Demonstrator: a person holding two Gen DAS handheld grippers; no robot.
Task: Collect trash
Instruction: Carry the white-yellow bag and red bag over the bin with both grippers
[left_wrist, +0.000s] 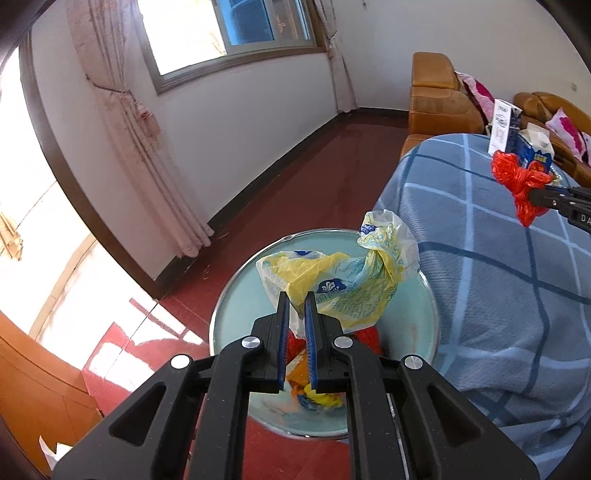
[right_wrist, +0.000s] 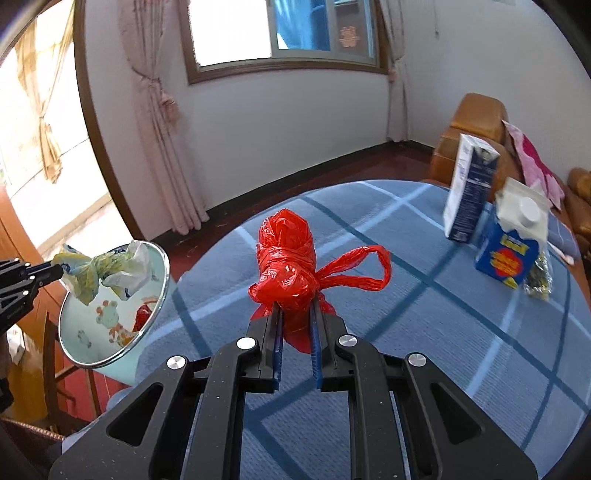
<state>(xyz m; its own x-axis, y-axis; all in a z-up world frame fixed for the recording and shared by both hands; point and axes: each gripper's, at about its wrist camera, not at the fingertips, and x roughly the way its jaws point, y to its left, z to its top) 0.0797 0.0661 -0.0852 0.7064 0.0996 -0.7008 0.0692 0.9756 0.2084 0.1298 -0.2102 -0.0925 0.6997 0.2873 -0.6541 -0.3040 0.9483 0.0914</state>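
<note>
My left gripper (left_wrist: 297, 299) is shut on a crumpled yellow and white plastic bag (left_wrist: 343, 273), which hangs over the mouth of a pale green bin (left_wrist: 236, 295) beside the table. Red and yellow wrappers lie at the bin's bottom. From the right wrist view, the same yellow and white plastic bag (right_wrist: 107, 273) and left gripper (right_wrist: 61, 271) sit above the bin (right_wrist: 147, 321) at far left. My right gripper (right_wrist: 295, 308) is shut on a knotted red plastic bag (right_wrist: 288, 266), held above the blue checked tablecloth (right_wrist: 443, 332). That red plastic bag (left_wrist: 519, 179) shows at the right edge of the left wrist view.
Two cartons stand on the table's far right: a tall white and navy carton (right_wrist: 471, 184) and a blue carton with a white cap (right_wrist: 513, 236), with a small foil wrapper (right_wrist: 539, 277) beside it. Orange sofas (left_wrist: 443, 103) lie beyond. Red floor (left_wrist: 295, 177) and curtains (left_wrist: 147, 147) flank the bin.
</note>
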